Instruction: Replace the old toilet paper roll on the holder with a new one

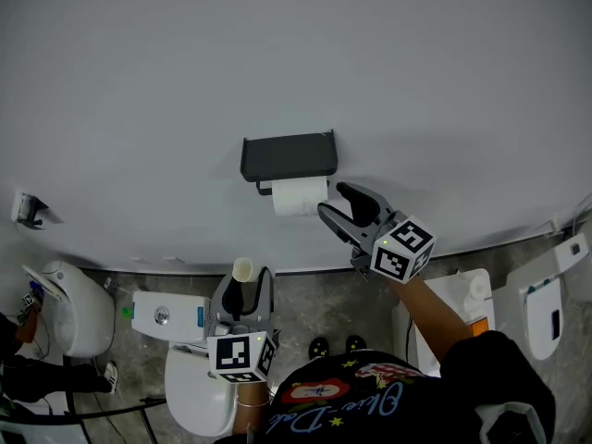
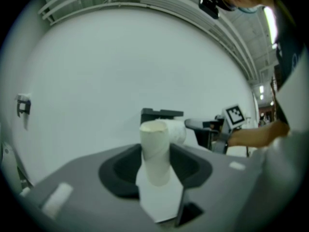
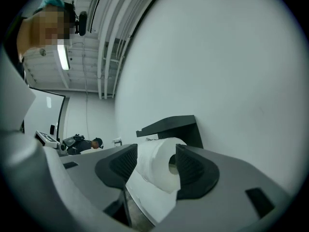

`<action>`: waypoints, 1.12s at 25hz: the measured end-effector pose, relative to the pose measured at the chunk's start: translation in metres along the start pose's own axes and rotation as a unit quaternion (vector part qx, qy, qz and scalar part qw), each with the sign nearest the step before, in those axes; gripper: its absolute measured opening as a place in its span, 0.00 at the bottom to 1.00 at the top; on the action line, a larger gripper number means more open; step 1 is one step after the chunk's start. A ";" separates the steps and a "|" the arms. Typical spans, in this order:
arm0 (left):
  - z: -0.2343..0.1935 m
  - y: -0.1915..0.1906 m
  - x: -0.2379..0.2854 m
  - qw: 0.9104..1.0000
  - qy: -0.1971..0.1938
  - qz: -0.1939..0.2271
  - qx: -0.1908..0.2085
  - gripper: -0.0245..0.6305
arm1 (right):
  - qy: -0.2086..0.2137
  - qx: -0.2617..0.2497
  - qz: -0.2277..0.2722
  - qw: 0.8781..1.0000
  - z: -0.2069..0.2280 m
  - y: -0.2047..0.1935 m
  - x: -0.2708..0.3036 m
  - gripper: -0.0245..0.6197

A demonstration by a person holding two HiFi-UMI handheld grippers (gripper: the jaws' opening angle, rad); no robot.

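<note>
1. A black wall-mounted holder with a flat shelf top (image 1: 288, 158) sits on a plain white wall (image 1: 296, 54).
2. A full white toilet paper roll (image 1: 300, 196) hangs on the holder's bar, just under the shelf. Its hollow core faces sideways, toward the right gripper.
3. The right gripper (image 1: 335, 203) is raised to the roll's right end and points roughly level at it.
4. In the right gripper view its jaws are spread wide and released. The roll shows between the two dark ribbed pads, and a loose sheet hangs down from it. I cannot tell whether either pad brushes the paper.
5. The left gripper (image 1: 242, 289) is low in front of the person, well below and to the left of the holder. It is over a white toilet (image 1: 194, 391) that stands on the grey mottled floor (image 1: 314, 308).
6. The left gripper is clamped on a bare, pale cardboard tube (image 1: 242, 269).
7. In the left gripper view the tube stands upright between the dark pads. Its open end is at the top, and it rises above the jaws.
8. A second white toilet (image 1: 74, 313) stands against the wall at far left.
</note>
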State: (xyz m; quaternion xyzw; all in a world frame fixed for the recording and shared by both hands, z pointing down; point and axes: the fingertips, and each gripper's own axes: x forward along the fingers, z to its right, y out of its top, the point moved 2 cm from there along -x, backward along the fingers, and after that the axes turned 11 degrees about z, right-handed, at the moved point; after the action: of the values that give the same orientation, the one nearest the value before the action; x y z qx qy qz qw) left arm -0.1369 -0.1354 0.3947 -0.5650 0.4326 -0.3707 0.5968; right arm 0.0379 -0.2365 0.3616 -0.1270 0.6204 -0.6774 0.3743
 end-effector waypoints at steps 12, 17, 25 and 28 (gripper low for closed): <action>0.015 -0.013 0.017 0.999 -0.028 -0.017 -0.004 0.31 | -0.010 -0.036 0.007 0.999 -0.018 -0.002 -0.058 0.06; 0.022 -0.015 0.024 0.999 -0.039 -0.019 -0.006 0.31 | -0.027 -0.055 0.000 0.998 -0.011 0.000 -0.065 0.06; 0.023 -0.014 0.026 0.999 -0.044 -0.018 -0.005 0.31 | -0.043 -0.063 0.002 0.997 -0.009 0.000 -0.072 0.06; 0.024 -0.014 0.028 0.999 -0.047 -0.018 -0.006 0.31 | -0.044 -0.065 0.004 0.997 -0.009 0.002 -0.072 0.06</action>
State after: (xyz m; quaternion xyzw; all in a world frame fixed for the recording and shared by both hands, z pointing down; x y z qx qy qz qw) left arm -0.1040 -0.1541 0.4061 -0.5933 0.3962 -0.3520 0.6059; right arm 0.0827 -0.1818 0.3792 -0.1785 0.6467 -0.6277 0.3948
